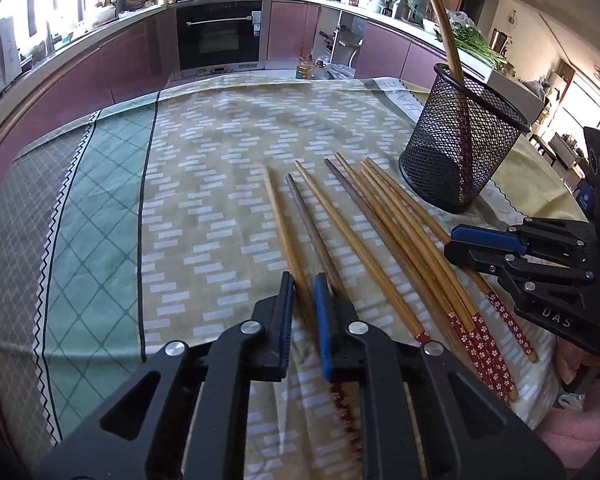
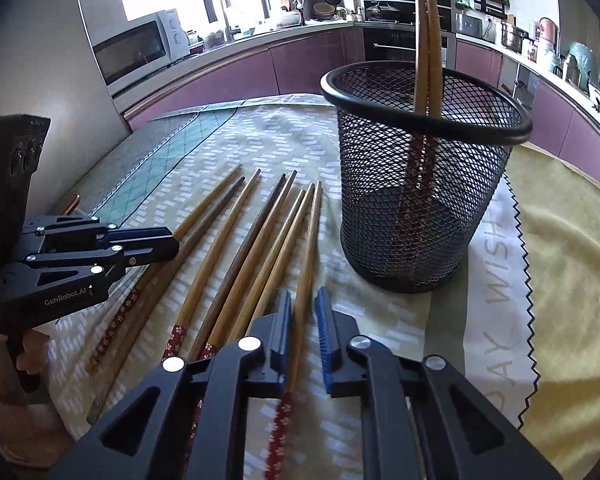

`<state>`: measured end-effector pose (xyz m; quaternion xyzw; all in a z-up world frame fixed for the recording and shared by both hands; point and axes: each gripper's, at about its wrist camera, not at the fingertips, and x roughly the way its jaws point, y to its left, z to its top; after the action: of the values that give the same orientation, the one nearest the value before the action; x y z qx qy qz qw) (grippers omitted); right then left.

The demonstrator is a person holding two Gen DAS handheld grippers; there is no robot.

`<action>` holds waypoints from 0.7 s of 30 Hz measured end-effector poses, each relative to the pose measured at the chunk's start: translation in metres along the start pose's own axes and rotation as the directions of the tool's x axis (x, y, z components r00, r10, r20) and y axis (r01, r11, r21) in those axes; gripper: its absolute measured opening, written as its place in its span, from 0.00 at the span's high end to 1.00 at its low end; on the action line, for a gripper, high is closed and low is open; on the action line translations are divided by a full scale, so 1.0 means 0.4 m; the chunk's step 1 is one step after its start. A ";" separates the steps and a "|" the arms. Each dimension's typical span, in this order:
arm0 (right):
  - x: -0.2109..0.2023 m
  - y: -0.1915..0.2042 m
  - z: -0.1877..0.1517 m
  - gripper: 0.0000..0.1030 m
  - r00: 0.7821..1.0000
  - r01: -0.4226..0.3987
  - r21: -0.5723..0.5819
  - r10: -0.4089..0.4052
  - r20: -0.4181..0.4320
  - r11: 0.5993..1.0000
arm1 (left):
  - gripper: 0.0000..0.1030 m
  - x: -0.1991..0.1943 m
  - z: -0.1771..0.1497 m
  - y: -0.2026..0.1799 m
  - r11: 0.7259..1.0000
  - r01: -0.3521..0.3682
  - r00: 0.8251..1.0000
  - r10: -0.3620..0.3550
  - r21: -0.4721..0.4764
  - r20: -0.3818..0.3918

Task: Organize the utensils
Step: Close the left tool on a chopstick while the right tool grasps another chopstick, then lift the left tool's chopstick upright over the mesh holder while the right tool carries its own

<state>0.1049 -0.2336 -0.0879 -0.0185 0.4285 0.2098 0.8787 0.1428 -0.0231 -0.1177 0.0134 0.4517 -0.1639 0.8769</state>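
kitchen table point(image 1: 100, 200), chopsticks point(image 1: 380, 232) fanned beside mesh holder point(image 1: 460, 140), two stowed. left gripper point(image 1: 304, 312) jaws straddle one stick, unclosed; right gripper point(image 2: 304, 320) likewise, lining up grabs.

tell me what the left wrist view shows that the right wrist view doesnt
Only the left wrist view shows the left gripper head-on, jaws apart around the leftmost light bamboo chopstick, plus the bunch of green leafy vegetables on the counter.

Only the right wrist view shows the right gripper head-on, jaws apart around the rightmost bamboo chopstick, plus the white microwave oven.

Both show the black wire-mesh cup holding two chopsticks, the loose row of chopsticks and the patterned tablecloth.
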 end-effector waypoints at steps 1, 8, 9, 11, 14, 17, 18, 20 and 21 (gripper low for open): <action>-0.001 -0.003 -0.001 0.93 1.000 -0.004 0.007 0.004 0.001 1.000 | 0.91 -0.001 -0.002 0.001 1.000 0.002 1.000 -0.002 -0.006 0.001; -0.016 -0.019 -0.009 0.94 0.999 -0.033 0.034 0.033 0.011 0.999 | 0.93 -0.023 -0.014 0.006 0.999 0.019 1.000 -0.018 -0.033 0.016; -0.018 -0.018 -0.009 0.94 0.999 -0.036 0.032 0.036 0.012 0.999 | 0.93 -0.027 -0.015 0.005 0.999 0.020 1.000 -0.020 -0.032 0.019; -0.025 -0.017 -0.010 0.94 0.999 -0.042 0.031 0.042 0.018 0.999 | 0.93 -0.036 -0.018 0.003 0.999 0.025 0.999 -0.024 -0.030 0.025; -0.040 -0.020 -0.011 0.94 0.998 -0.064 0.035 0.063 0.030 0.997 | 0.93 -0.052 -0.019 0.001 0.999 0.038 0.999 -0.037 -0.030 0.034; -0.061 -0.020 -0.012 0.94 0.995 -0.088 0.032 0.086 0.047 0.996 | 0.93 -0.073 -0.018 0.000 0.997 0.066 0.997 -0.064 -0.034 0.046; -0.067 -0.019 -0.010 0.94 0.994 -0.093 0.029 0.091 0.053 0.995 | 0.93 -0.085 -0.016 -0.002 0.996 0.085 0.995 -0.083 -0.034 0.055; -0.086 -0.018 -0.007 0.94 0.992 -0.109 0.023 0.107 0.069 0.994 | 0.93 -0.101 -0.010 -0.005 0.994 0.105 0.992 -0.103 -0.030 0.068; -0.091 -0.017 -0.004 0.94 0.991 -0.114 0.022 0.112 0.076 0.993 | 0.93 -0.113 -0.006 -0.009 0.993 0.114 0.991 -0.111 -0.025 0.078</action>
<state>0.0864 -0.2532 -0.0623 0.0250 0.3986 0.2540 0.8809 0.1153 -0.0136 -0.0828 -0.0315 0.4203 -0.2067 0.8830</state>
